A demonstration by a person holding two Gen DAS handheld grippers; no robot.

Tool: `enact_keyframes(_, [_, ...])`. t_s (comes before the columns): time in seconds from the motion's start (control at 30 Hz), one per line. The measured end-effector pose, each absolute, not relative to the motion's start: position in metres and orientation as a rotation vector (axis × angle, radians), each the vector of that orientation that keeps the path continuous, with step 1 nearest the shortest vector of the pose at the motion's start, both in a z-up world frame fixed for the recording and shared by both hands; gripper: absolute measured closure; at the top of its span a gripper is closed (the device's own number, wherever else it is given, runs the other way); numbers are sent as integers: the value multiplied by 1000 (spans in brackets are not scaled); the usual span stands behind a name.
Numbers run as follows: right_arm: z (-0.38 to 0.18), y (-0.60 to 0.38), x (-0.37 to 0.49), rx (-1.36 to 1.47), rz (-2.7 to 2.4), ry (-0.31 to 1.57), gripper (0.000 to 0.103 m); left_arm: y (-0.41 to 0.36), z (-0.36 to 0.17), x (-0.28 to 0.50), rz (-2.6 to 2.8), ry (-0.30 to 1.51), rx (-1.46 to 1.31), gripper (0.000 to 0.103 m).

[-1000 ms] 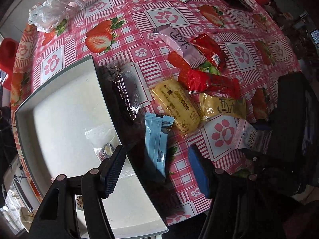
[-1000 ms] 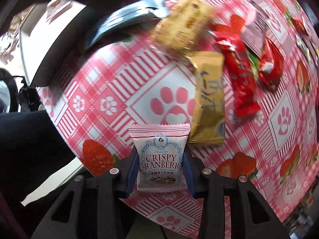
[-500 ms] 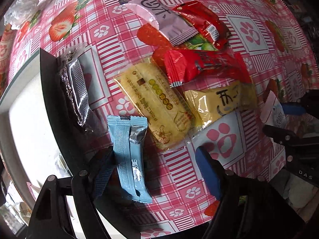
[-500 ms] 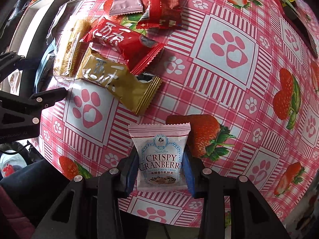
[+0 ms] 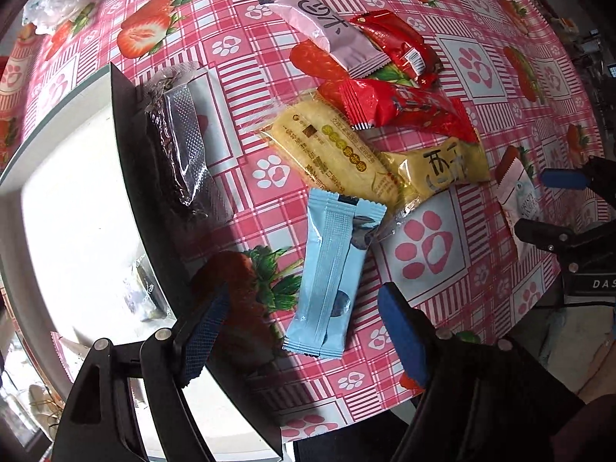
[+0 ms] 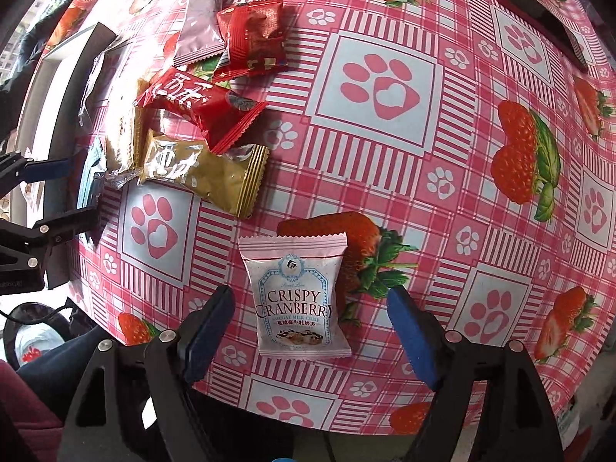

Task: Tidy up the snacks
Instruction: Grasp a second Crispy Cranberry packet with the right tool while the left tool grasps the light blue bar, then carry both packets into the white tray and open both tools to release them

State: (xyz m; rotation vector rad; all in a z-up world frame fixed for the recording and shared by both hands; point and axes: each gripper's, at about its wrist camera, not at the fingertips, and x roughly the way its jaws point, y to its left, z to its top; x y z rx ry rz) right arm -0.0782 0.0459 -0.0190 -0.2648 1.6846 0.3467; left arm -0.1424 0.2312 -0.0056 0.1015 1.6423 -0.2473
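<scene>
Between my right gripper's (image 6: 310, 331) spread fingers lies the cranberry crisp packet (image 6: 298, 296), flat on the tablecloth (image 6: 442, 177), label up, neither pad touching it. My judgement: this packet is set down near the table's near edge, apart from the main heap.

My left gripper (image 5: 304, 331) is likewise wide open, its fingers straddling the lower end of the light blue packet (image 5: 331, 273) without contact that I can confirm. That packet lies lengthwise toward the heap, its far end touching the clear-wrapped yellow biscuit (image 5: 331, 150). Beyond sit the gold packet (image 5: 442, 165), a long red packet (image 5: 396, 107), a second red packet (image 5: 400, 46) and a pale pink packet (image 5: 327, 30), overlapping one another. A dark foil bar (image 5: 181, 150) rests against the rim of the white tray (image 5: 77, 200).

Step in hand, as I judge it: the left side is lined up to collect the blue packet. Next move calls for lowering onto it, closing squarely across its width, then lifting clear of the biscuit wrapper so nothing drags along.
</scene>
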Motion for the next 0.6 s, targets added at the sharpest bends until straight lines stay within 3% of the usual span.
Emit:
enact_keyframes(0.37, [-31,57,-95,-368,361,1693,21,184,-31,-158,-203,1636,207,20])
enact_keyframes(0.43, [-32,60,-98,-406,349,1692,24,180,-31,-160,-212,1629,208,25])
enact_keyframes(0.47, [-31,61,-101,-434,342,1688,31,177,-28,-160,-216,1616,213,35])
enact_keyframes(0.53, [-23,61,-104,-429,348,1673,59,173,-23,-159,-230,1597,222,55])
enact_keyframes(0.57, [-20,59,-105,-422,341,1675,61,174,-20,-159,-238,1594,212,73])
enact_keyframes(0.6, [-18,57,-106,-406,336,1684,61,177,-18,-157,-246,1601,183,78])
